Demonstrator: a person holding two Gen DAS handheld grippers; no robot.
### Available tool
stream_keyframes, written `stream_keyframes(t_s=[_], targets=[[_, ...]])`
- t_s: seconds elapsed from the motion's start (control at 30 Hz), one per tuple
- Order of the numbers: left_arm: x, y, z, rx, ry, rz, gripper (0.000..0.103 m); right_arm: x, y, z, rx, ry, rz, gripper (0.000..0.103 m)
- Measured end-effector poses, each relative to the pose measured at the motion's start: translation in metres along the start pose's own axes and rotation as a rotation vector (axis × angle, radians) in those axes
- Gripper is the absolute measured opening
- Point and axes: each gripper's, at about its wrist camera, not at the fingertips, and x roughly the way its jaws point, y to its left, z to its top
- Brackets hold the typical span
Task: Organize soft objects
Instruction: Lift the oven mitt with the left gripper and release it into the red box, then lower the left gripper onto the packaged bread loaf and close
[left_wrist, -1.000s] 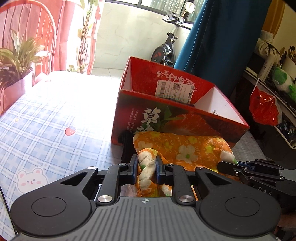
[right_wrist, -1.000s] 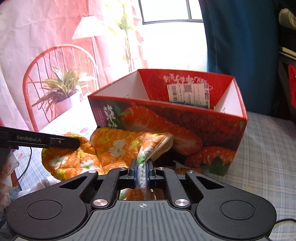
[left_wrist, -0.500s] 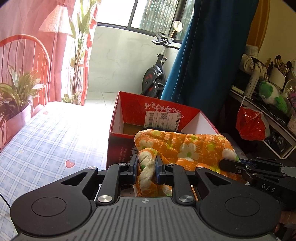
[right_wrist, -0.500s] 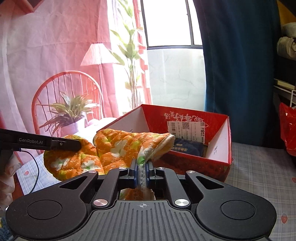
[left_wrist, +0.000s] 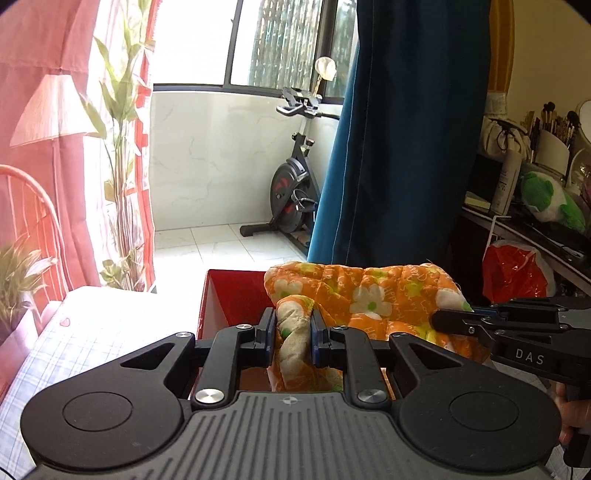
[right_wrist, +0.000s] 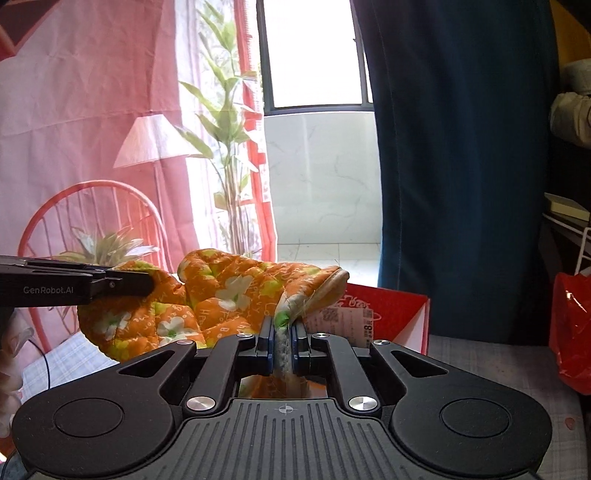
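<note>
An orange quilted cloth with white flowers (left_wrist: 369, 291) hangs stretched between both grippers, raised above the open red strawberry box (left_wrist: 229, 299). My left gripper (left_wrist: 293, 325) is shut on a bunched fold at the cloth's left end. The right gripper's tip (left_wrist: 443, 319) pinches the other end at the right of that view. In the right wrist view my right gripper (right_wrist: 282, 332) is shut on the cloth's thin hem, the cloth (right_wrist: 229, 291) spreads to the left, and the left gripper's tip (right_wrist: 144, 284) holds its far end. The box (right_wrist: 399, 310) shows behind, its inside mostly hidden.
A checked tablecloth (left_wrist: 92, 332) covers the table under the box. A blue curtain (left_wrist: 399, 147) and an exercise bike (left_wrist: 291, 192) stand behind. A red plastic bag (left_wrist: 517, 269) and a cluttered shelf with a green plush toy (left_wrist: 550, 199) are at right; a potted plant (left_wrist: 18, 266) at left.
Both grippers have risen together with the cloth, from table level in front of the box to above its rim. The box now sits low in both views.
</note>
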Motion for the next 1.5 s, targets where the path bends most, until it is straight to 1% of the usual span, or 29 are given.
stream_keyframes(t_s=[0.1,0.17,0.27,0.47,0.57,0.73,0.8,0.9,1.0,1.07,1.1,1.17,1.2,1.27,1.3,1.37,1.4,1.47,1.5], targets=[[0.033,0.014,0.005,-0.016,0.051,-0.002,0.019,0.034,-0.010,0.002,0.006,0.044,-0.031,0.008],[0.056,0.027,0.006,-0.027,0.108,-0.006,0.019,0.055,-0.016,0.001,0.023,0.082,-0.042,0.008],[0.080,0.040,0.005,-0.055,0.173,-0.013,0.019,0.079,-0.020,-0.004,0.024,0.142,-0.054,0.008],[0.110,0.037,-0.005,0.000,0.266,0.003,0.020,0.113,-0.031,-0.015,0.042,0.248,-0.075,0.008],[0.119,0.034,-0.012,0.021,0.297,0.009,0.020,0.125,-0.032,-0.019,0.037,0.284,-0.084,0.008],[0.127,0.033,-0.020,0.028,0.334,0.005,0.021,0.130,-0.035,-0.029,0.031,0.328,-0.085,0.008],[0.130,0.034,-0.021,0.037,0.342,0.005,0.024,0.132,-0.036,-0.031,0.030,0.340,-0.089,0.008],[0.128,0.034,-0.020,0.057,0.337,0.007,0.025,0.133,-0.036,-0.030,0.029,0.344,-0.093,0.010],[0.122,0.032,-0.019,0.072,0.323,0.018,0.034,0.132,-0.034,-0.028,0.000,0.349,-0.111,0.020],[0.118,0.034,-0.016,0.069,0.309,0.013,0.044,0.130,-0.032,-0.029,-0.018,0.348,-0.124,0.023],[0.116,0.034,-0.015,0.068,0.303,0.011,0.047,0.129,-0.032,-0.029,-0.018,0.346,-0.124,0.025],[0.110,0.033,-0.012,0.072,0.287,0.010,0.056,0.125,-0.032,-0.028,-0.016,0.338,-0.130,0.029],[0.107,0.033,-0.011,0.076,0.281,0.010,0.058,0.123,-0.032,-0.028,-0.014,0.335,-0.130,0.034],[0.103,0.032,-0.010,0.082,0.266,0.011,0.067,0.119,-0.031,-0.027,-0.015,0.325,-0.129,0.042],[0.100,0.031,-0.010,0.084,0.258,0.013,0.069,0.116,-0.030,-0.027,-0.017,0.320,-0.128,0.045],[0.095,0.032,-0.009,0.084,0.249,0.020,0.077,0.110,-0.030,-0.025,-0.018,0.312,-0.128,0.048],[0.092,0.032,-0.010,0.083,0.245,0.021,0.078,0.107,-0.029,-0.024,-0.018,0.308,-0.128,0.051],[0.087,0.033,-0.010,0.078,0.236,0.025,0.085,0.103,-0.028,-0.023,-0.020,0.299,-0.127,0.054],[0.084,0.034,-0.010,0.076,0.232,0.028,0.087,0.099,-0.027,-0.023,-0.021,0.296,-0.126,0.057]])
